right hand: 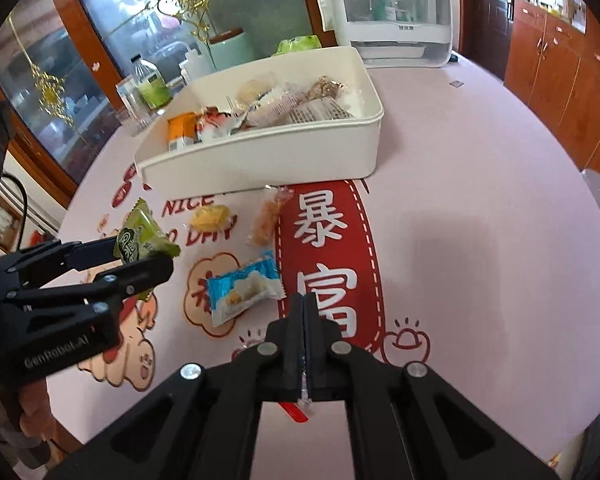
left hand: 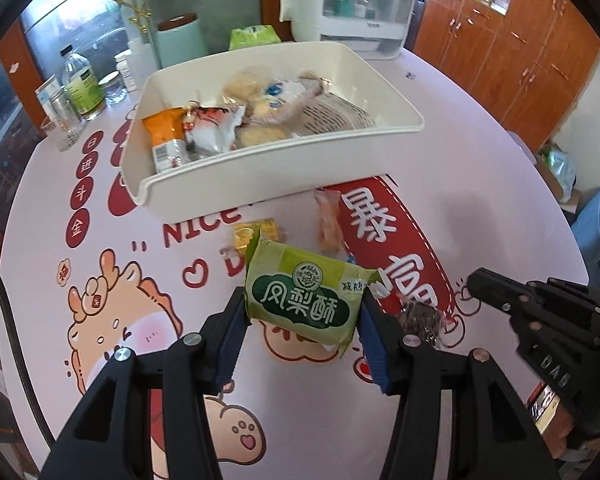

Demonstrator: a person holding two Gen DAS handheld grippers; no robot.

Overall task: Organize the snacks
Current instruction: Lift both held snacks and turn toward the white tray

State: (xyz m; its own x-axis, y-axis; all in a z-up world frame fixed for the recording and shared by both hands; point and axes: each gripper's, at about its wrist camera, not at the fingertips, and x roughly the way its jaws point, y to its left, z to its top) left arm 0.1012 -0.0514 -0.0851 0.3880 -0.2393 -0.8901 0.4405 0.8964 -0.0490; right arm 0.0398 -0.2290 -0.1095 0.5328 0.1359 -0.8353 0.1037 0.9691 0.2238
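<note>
Left claw [left hand: 304, 316] clamps green snack packet [left hand: 306, 296] above counter [left hand: 480, 208]; right claw [right hand: 305, 300] clenched, empty; blue packet [right hand: 242, 290] just beside it.

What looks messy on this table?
Three snacks lie loose on the tablecloth in front of the white bin: a yellow packet, a long orange packet and a blue packet. They look out of place because other snacks are piled inside the bin.

Home dining room, wooden cabinets [left hand: 540, 52], glass display case [right hand: 60, 80], printed tablecloth [right hand: 460, 240]
</note>
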